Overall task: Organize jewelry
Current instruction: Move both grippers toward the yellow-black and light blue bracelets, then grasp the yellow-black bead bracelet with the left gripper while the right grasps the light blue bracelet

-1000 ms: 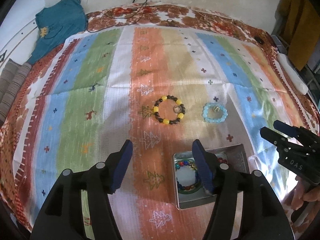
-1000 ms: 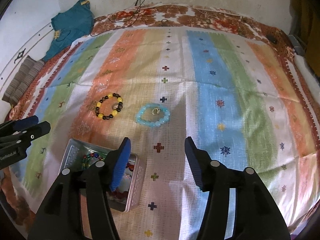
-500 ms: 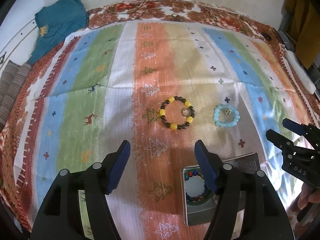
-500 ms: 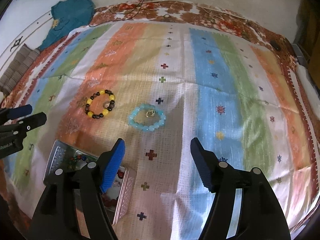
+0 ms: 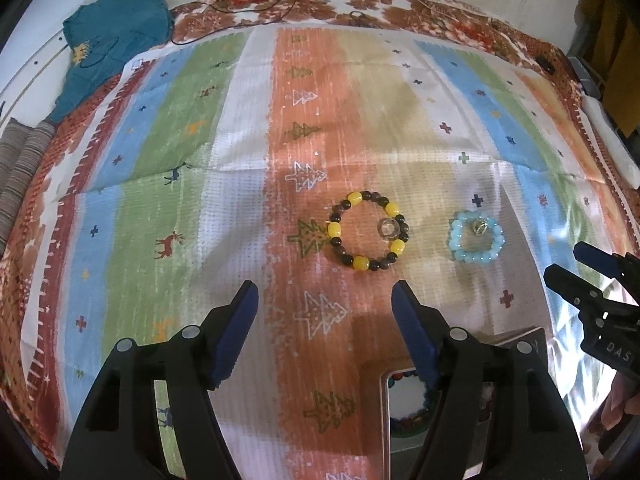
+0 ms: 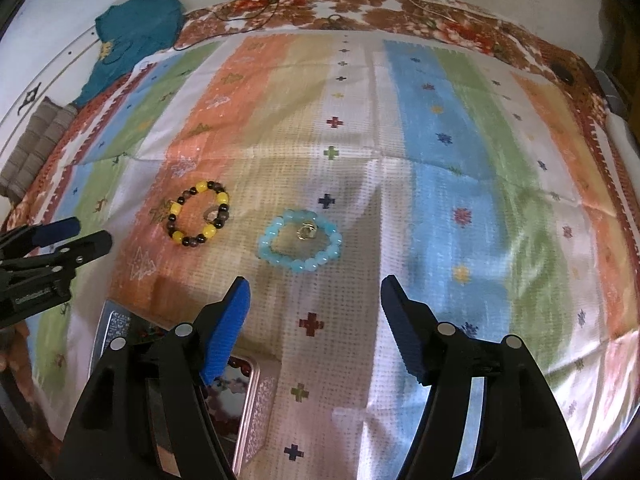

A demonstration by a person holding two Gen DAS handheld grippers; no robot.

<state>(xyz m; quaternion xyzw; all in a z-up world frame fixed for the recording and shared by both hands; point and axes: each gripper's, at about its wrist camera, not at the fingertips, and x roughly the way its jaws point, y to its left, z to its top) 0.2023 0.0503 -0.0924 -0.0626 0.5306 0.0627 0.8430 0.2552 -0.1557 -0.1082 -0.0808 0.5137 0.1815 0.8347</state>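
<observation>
A bracelet of yellow and dark brown beads point(image 5: 335, 230) point(image 6: 176, 208) lies flat on the striped cloth. To its right lies a pale blue bead bracelet point(image 5: 474, 258) point(image 6: 300, 266) with a small gold charm. My left gripper point(image 5: 325, 286) point(image 6: 80, 236) hovers just short of the yellow bracelet; its jaws are opening and hold nothing. Just short of the blue bracelet, my right gripper point(image 6: 315, 280) point(image 5: 572, 264) stands open and empty. A metal tin point(image 5: 385, 412) point(image 6: 256, 400) holding a multicoloured bracelet sits under the fingers, largely hidden.
The striped cloth point(image 5: 180, 128) covers a bed with a brown floral border. A teal garment point(image 5: 116, 28) and a folded striped cloth point(image 5: 20, 168) lie at the far left. A black cable point(image 5: 240, 12) runs along the far edge. A person's fingers point(image 5: 616, 404) show at lower right.
Both grippers have moved forward and lower toward the two bracelets, which now look larger and nearer. The tin has slid down under the fingers. Both pairs of jaws stand a little wider.
</observation>
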